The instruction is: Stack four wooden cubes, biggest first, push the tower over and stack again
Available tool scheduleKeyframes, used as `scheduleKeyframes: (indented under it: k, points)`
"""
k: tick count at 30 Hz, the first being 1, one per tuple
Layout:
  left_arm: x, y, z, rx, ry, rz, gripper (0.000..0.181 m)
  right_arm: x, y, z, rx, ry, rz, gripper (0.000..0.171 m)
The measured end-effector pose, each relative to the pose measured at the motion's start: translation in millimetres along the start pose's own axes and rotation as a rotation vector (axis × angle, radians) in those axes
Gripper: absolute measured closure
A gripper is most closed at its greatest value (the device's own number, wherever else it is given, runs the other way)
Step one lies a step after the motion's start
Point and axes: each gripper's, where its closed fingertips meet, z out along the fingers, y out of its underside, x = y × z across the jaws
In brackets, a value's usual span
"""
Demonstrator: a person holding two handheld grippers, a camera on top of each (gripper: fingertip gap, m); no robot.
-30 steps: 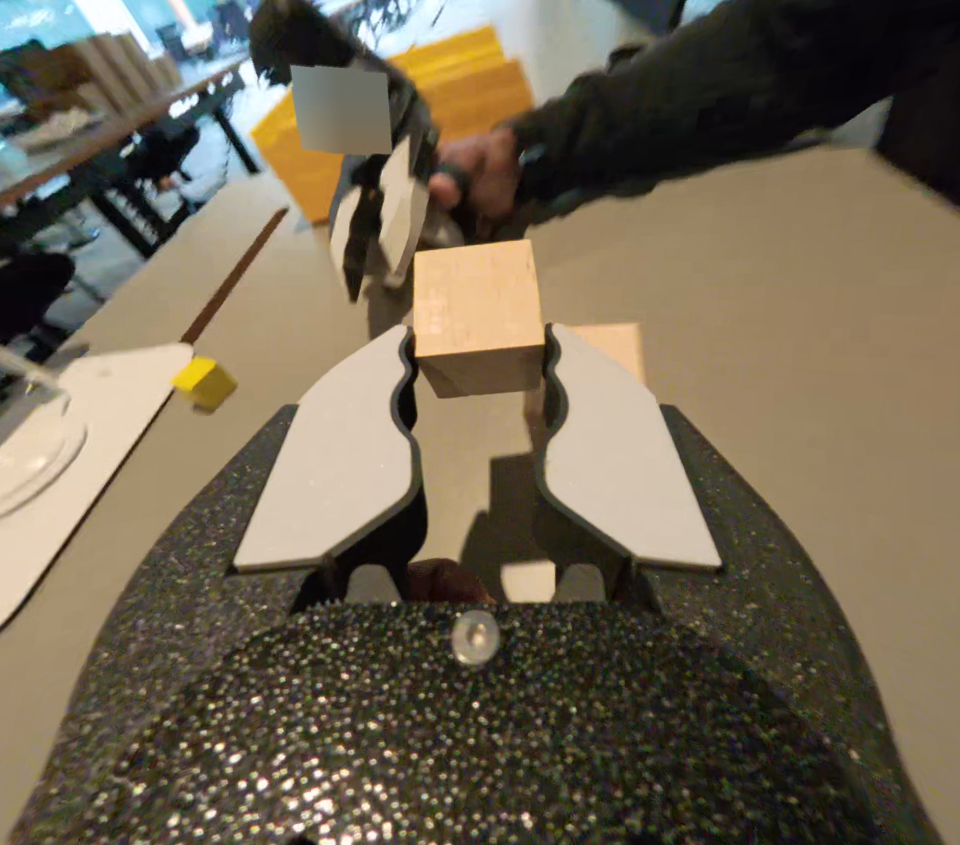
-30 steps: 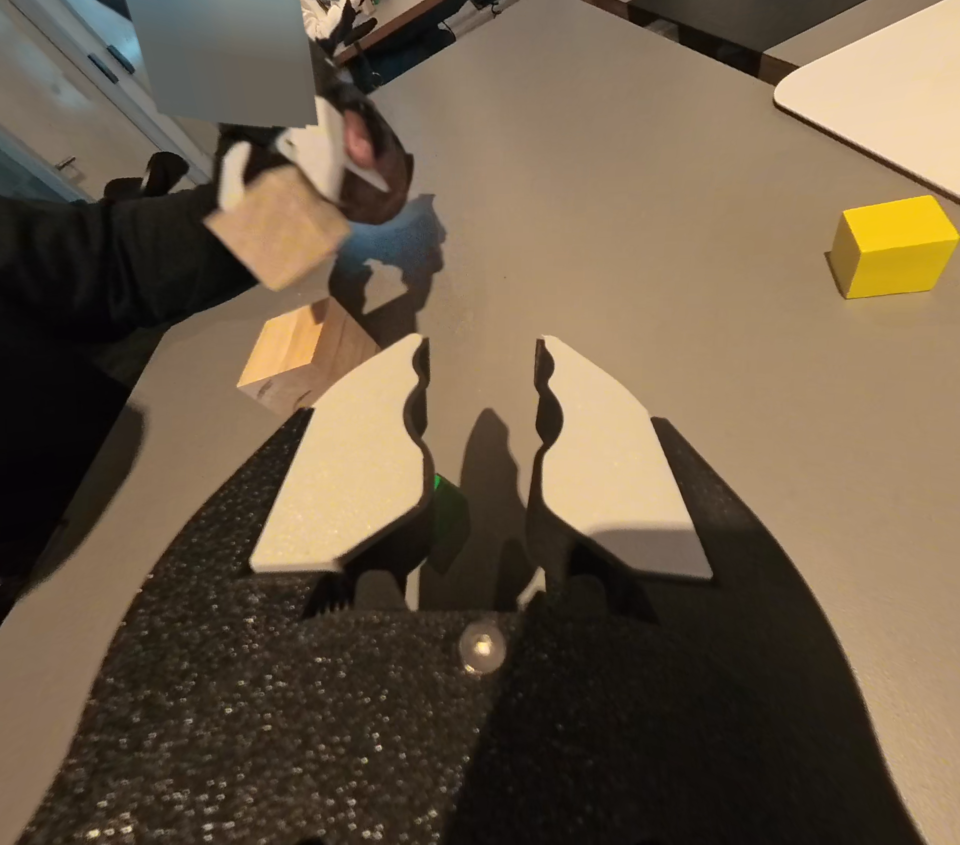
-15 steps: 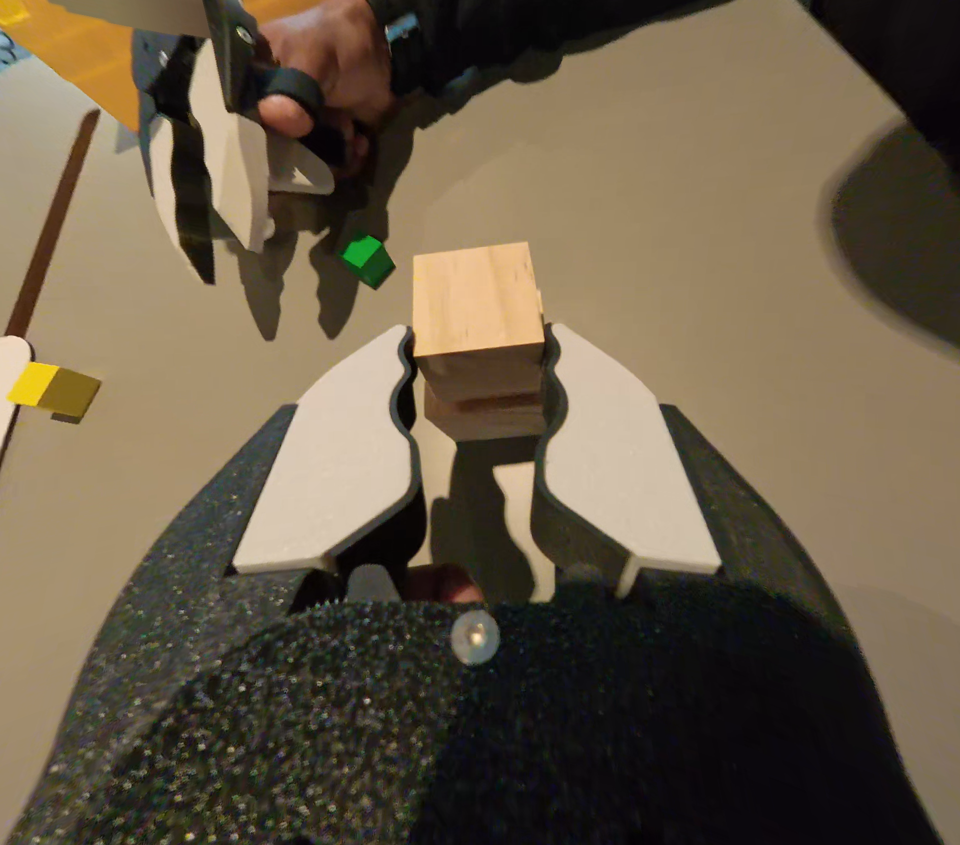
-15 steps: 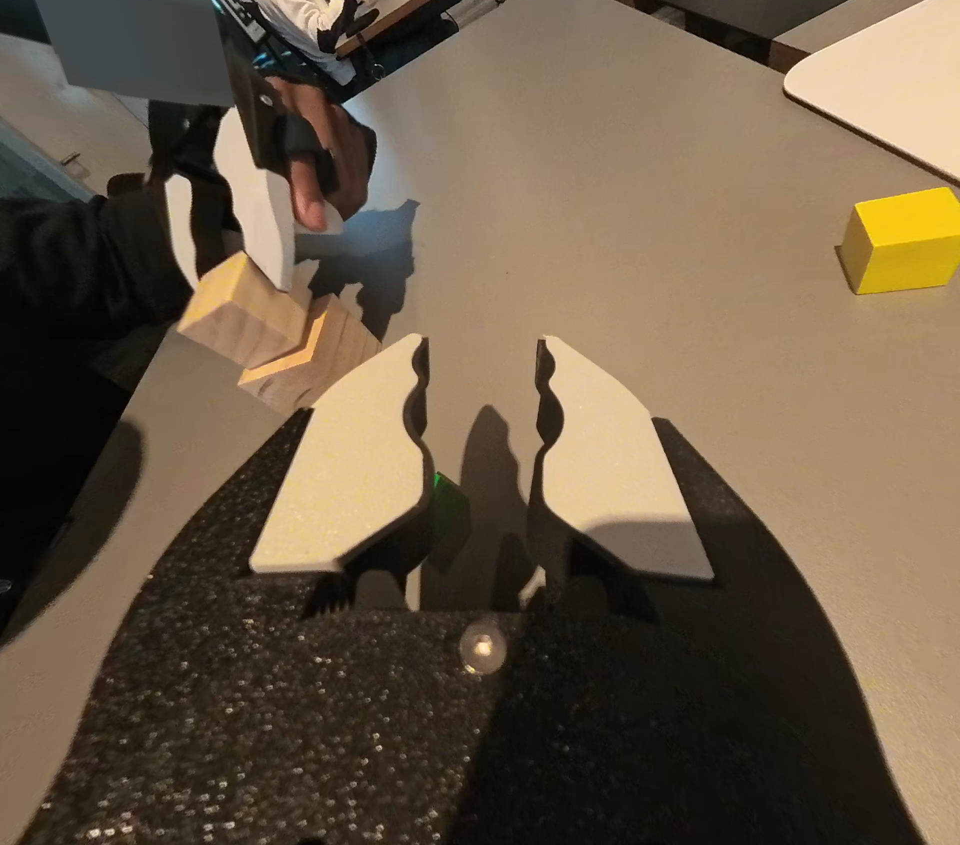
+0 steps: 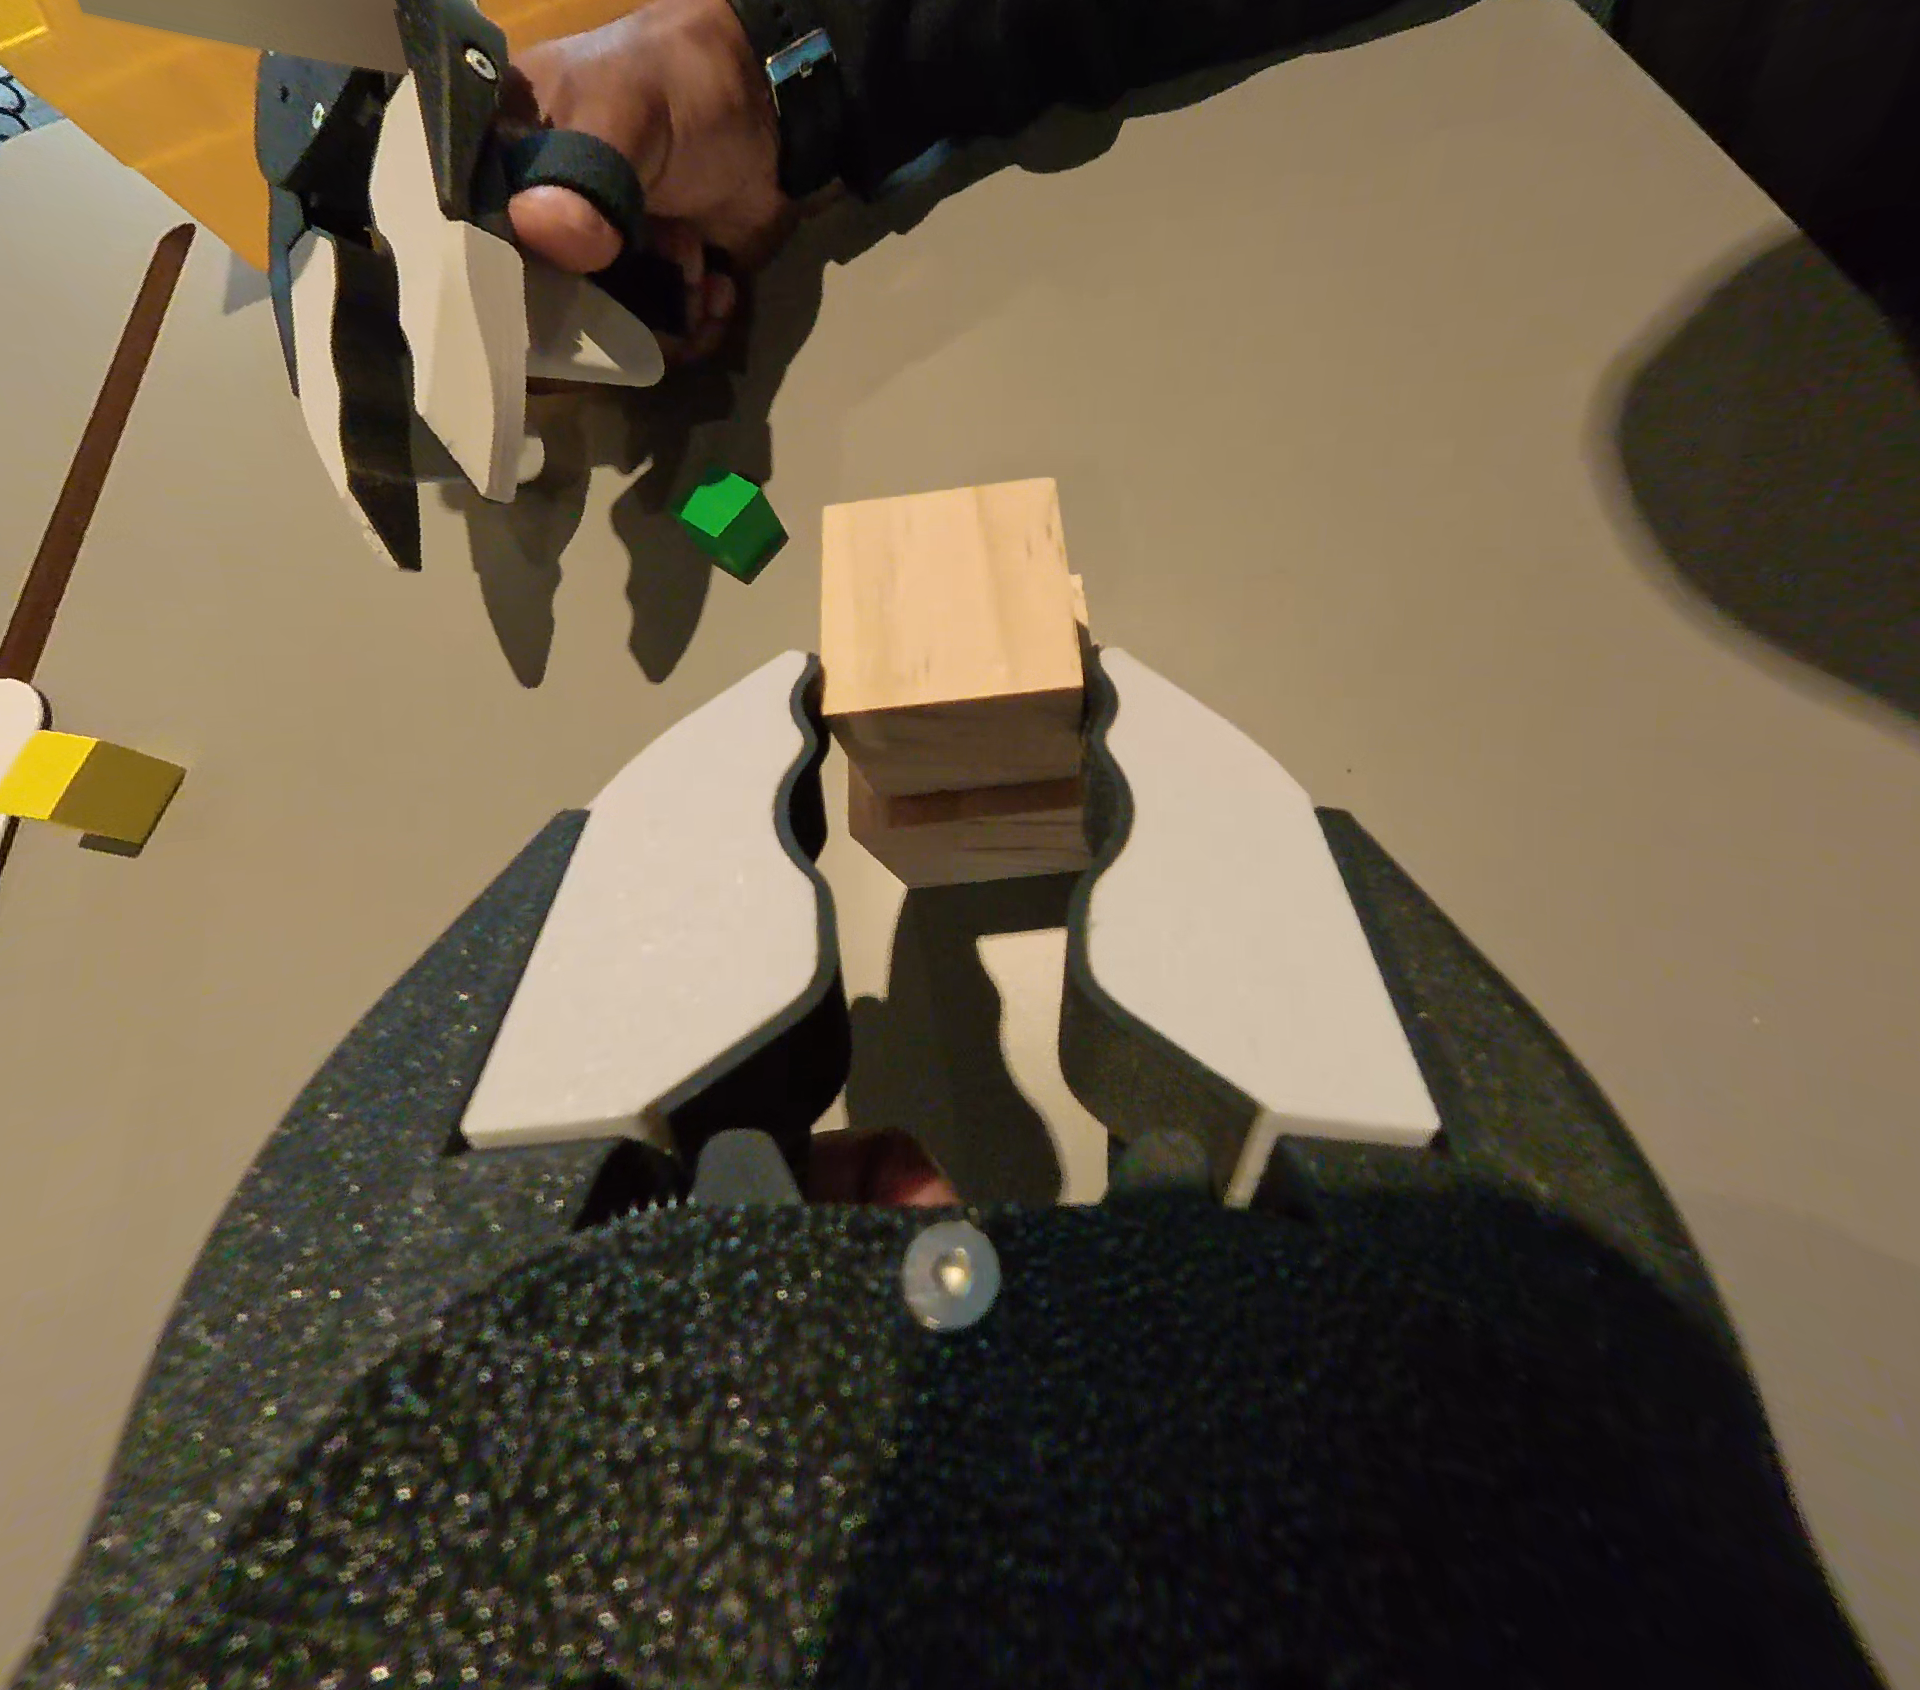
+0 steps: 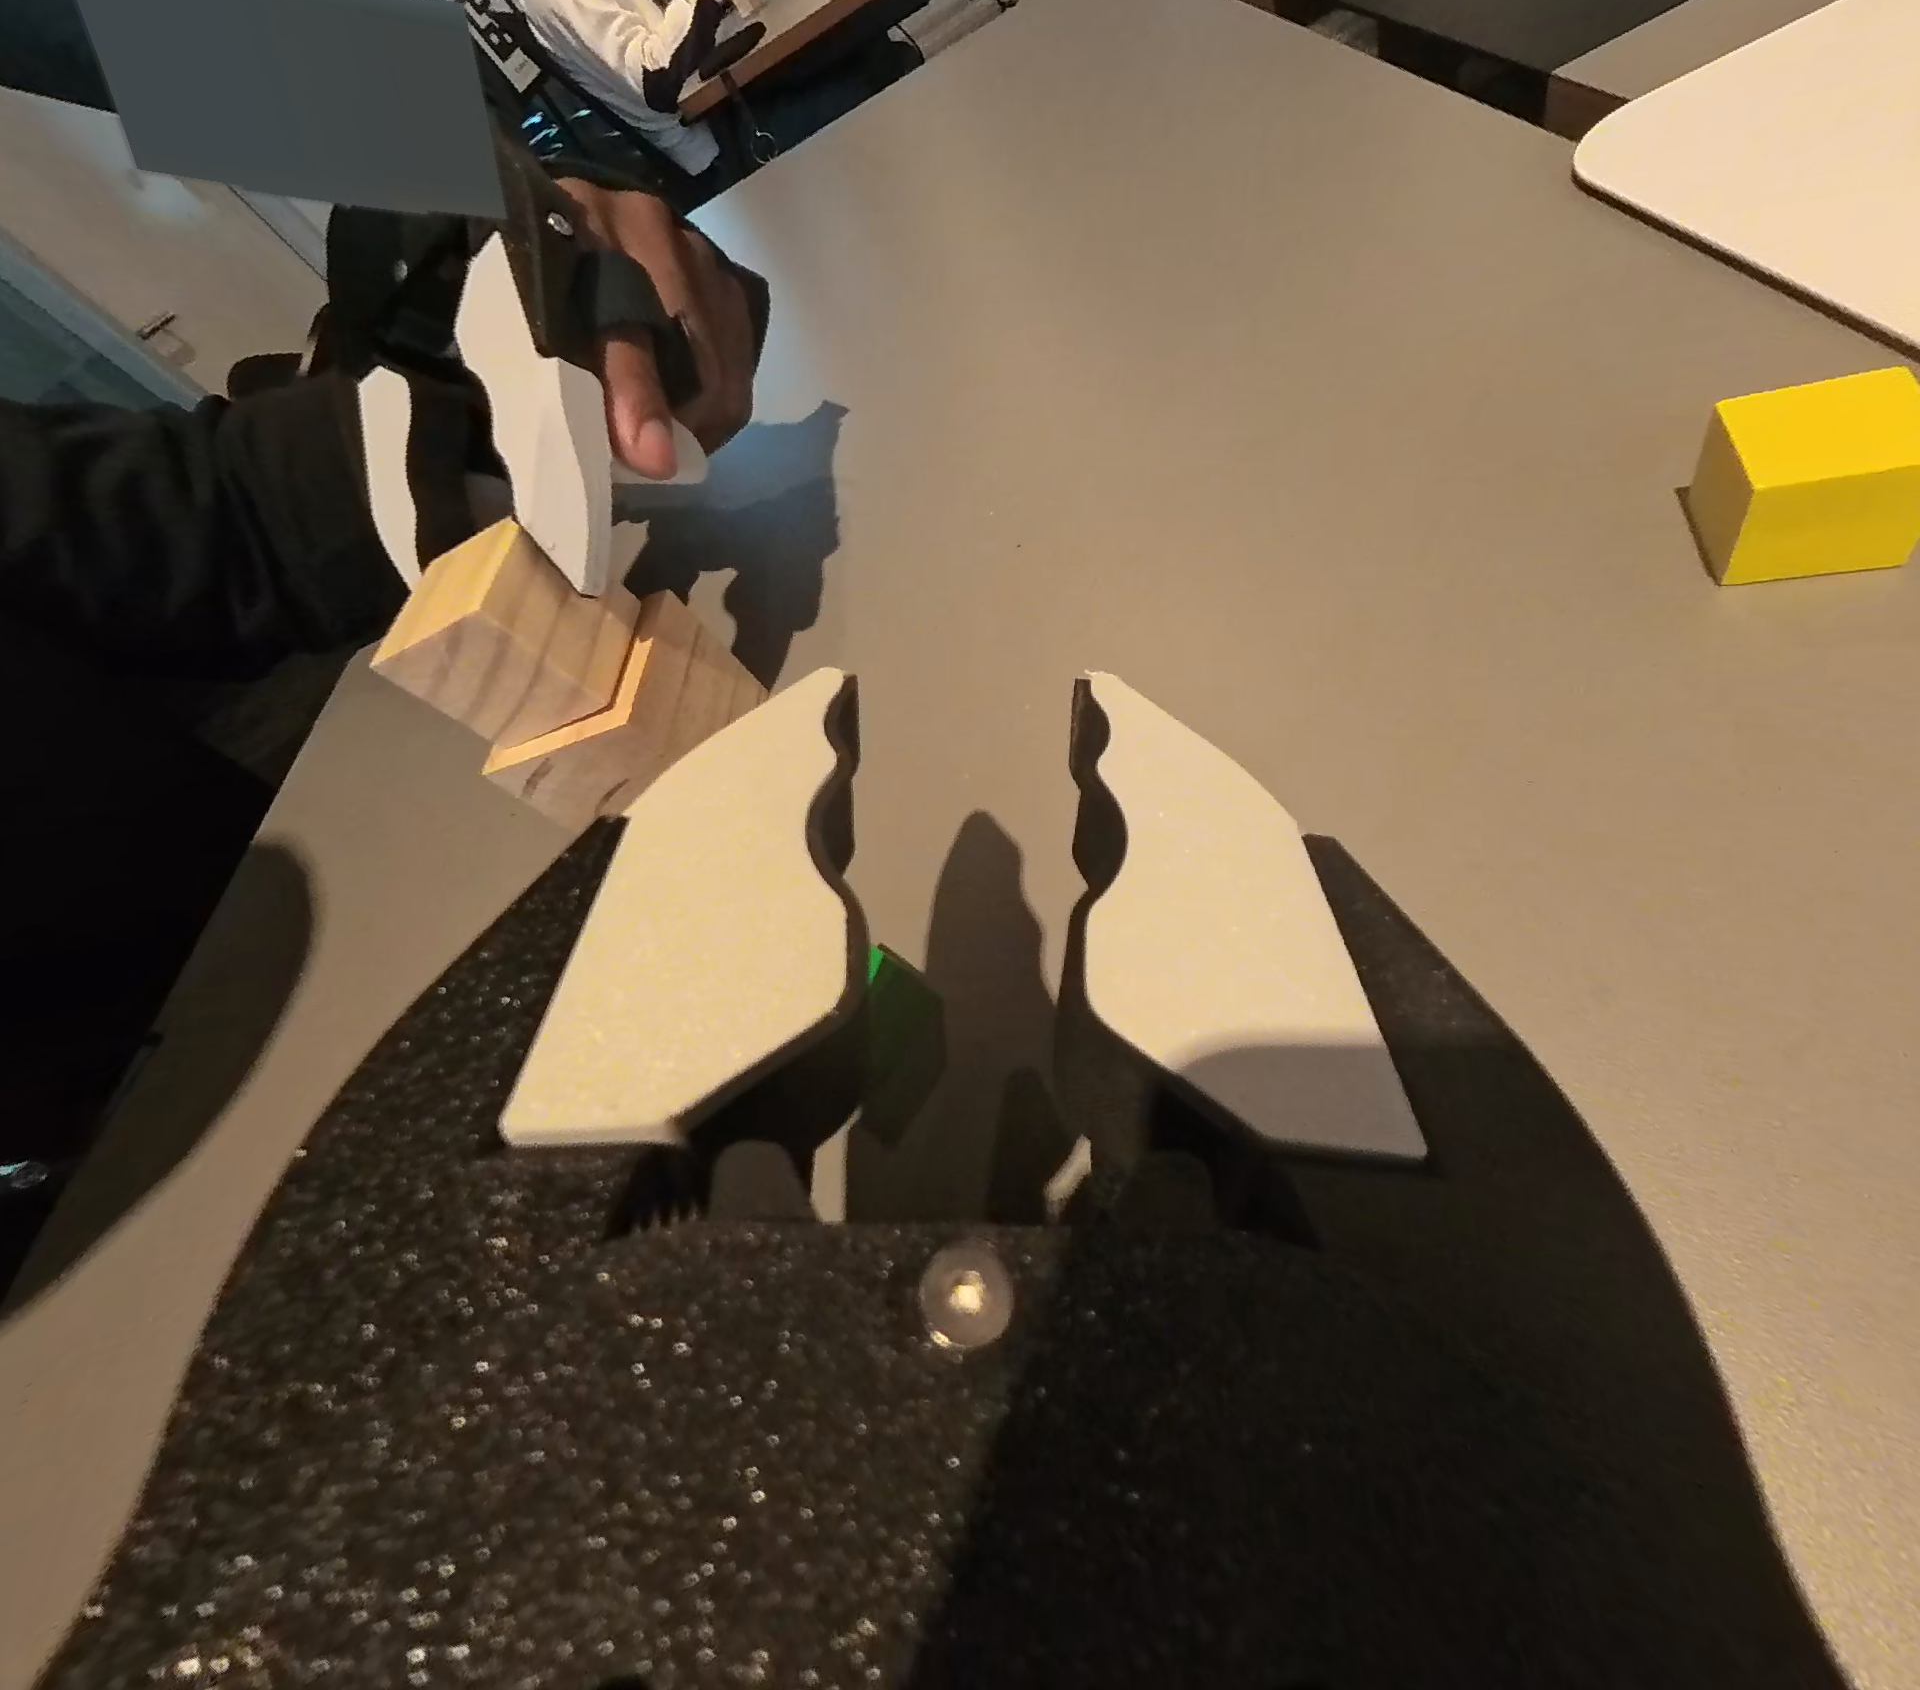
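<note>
Left wrist view: left gripper (image 5: 954, 684) clamped on pale square wooden cube (image 5: 945, 601), frame centre, seemingly seated on larger wooden cube (image 5: 971, 830). Right gripper (image 6: 964, 695) apart, empty; small green cube (image 5: 727, 522) directly beneath it, upper left of stack.

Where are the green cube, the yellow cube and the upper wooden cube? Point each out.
green cube (image 5: 727, 536): left wrist view, on its top face.
yellow cube (image 6: 1813, 474): right wrist view, on its front face.
upper wooden cube (image 5: 943, 591): left wrist view, on its top face.
</note>
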Motion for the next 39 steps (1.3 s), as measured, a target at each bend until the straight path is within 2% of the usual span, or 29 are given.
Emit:
scheduleKeyframes:
  k: [11, 18, 26, 29, 35, 39]
  points:
    - [-2, 1, 3, 0.002, -0.011, -0.009, 0.134, 0, 0, 0, 0.001, -0.001, 0.001, 0.132]
    - [2, 3, 1, 0.023, -0.015, -0.063, 0.107, 0, -1, -1, 0.005, -0.001, 0.001, 0.132]
    - [9, 29, 15, -0.056, -0.079, -0.127, 0.101, 0, -1, -1, 0.009, 0.0, 0.003, 0.132]
    - [4, 34, 20, -0.064, -0.102, -0.138, 0.103, 1, -1, -1, 0.009, 0.003, 0.001, 0.132]
    - [4, 36, 21, -0.068, -0.103, -0.13, 0.12, 1, -1, -1, 0.009, 0.004, 0.003, 0.132]
    - [4, 36, 21, -0.068, -0.102, -0.131, 0.12, 1, -1, -1, 0.009, 0.003, 0.004, 0.132]
